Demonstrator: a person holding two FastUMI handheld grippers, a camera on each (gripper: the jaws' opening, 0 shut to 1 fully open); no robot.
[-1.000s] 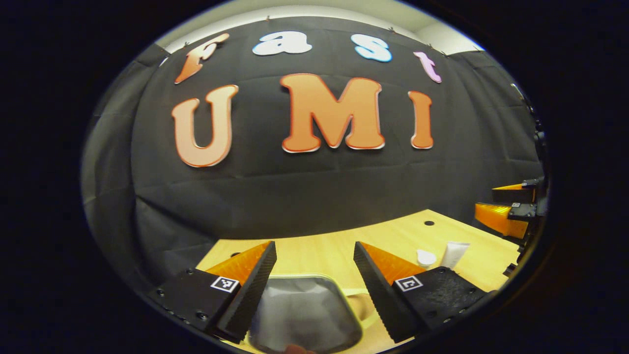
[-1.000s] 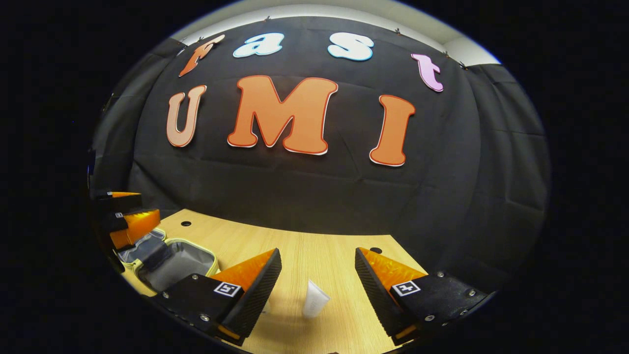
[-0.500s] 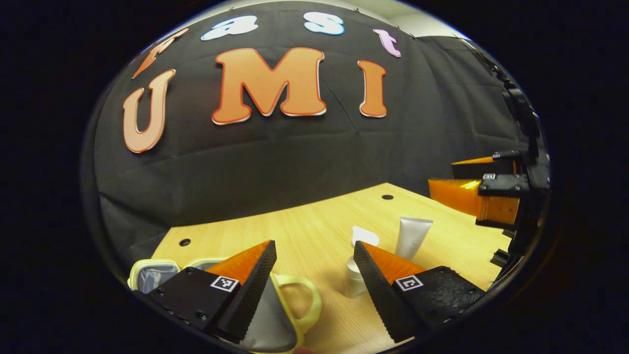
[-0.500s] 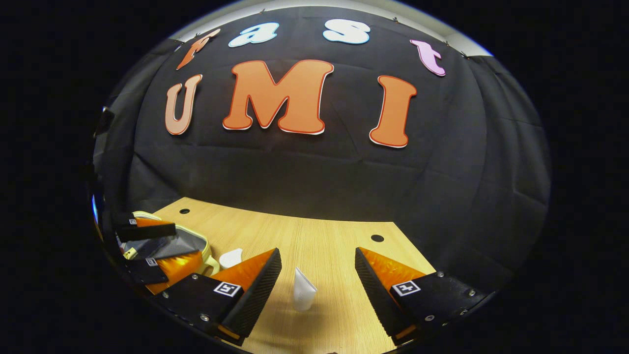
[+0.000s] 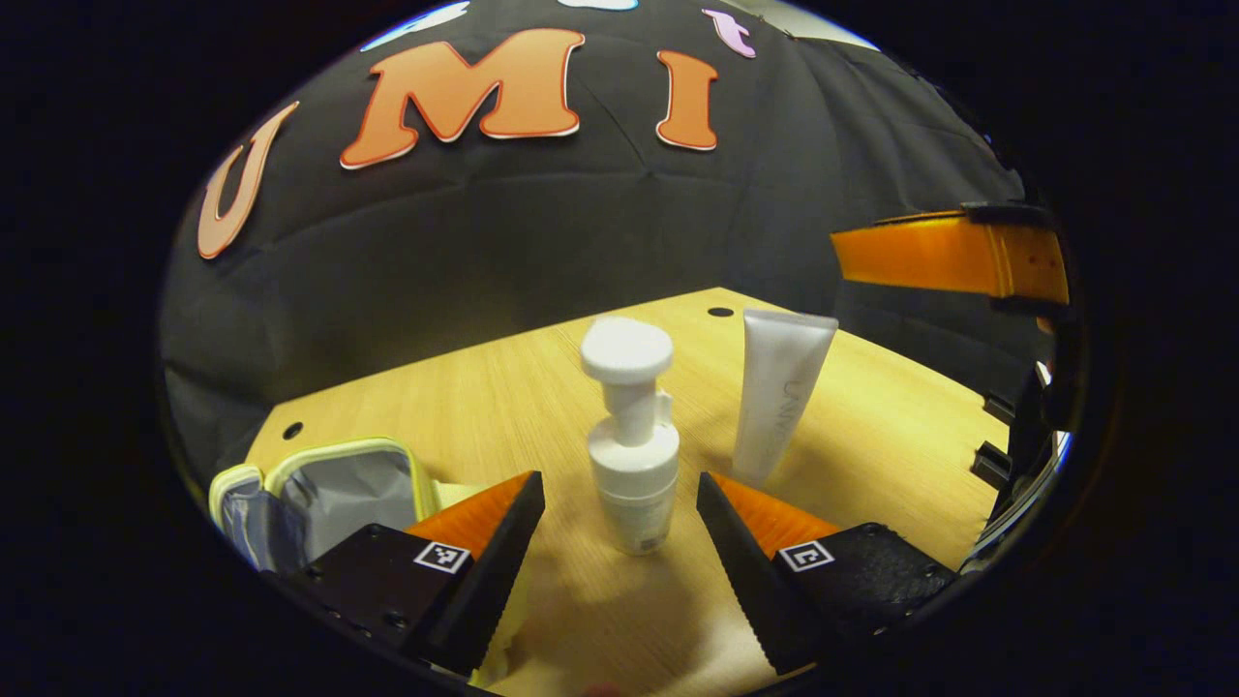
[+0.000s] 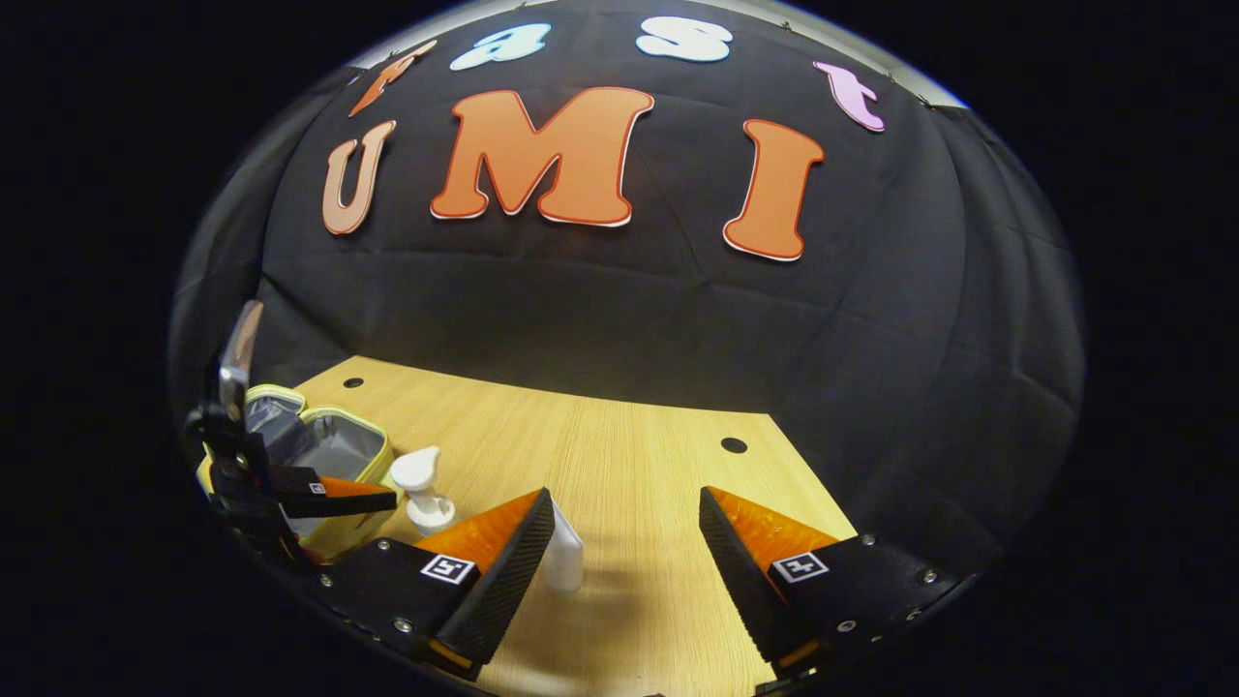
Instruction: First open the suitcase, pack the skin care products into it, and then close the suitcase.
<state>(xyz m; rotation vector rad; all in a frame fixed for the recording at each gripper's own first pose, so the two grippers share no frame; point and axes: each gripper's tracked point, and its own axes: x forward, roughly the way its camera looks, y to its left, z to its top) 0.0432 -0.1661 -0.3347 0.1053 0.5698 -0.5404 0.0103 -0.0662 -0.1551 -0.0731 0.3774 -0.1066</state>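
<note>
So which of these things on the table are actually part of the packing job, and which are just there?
Part of the job:
- case, lying open
- pump bottle, standing between the open left tongs
- tube, standing beside the bottle
- right tongs, open, near the tube

Just there:
- table
- black cloth wall
</note>
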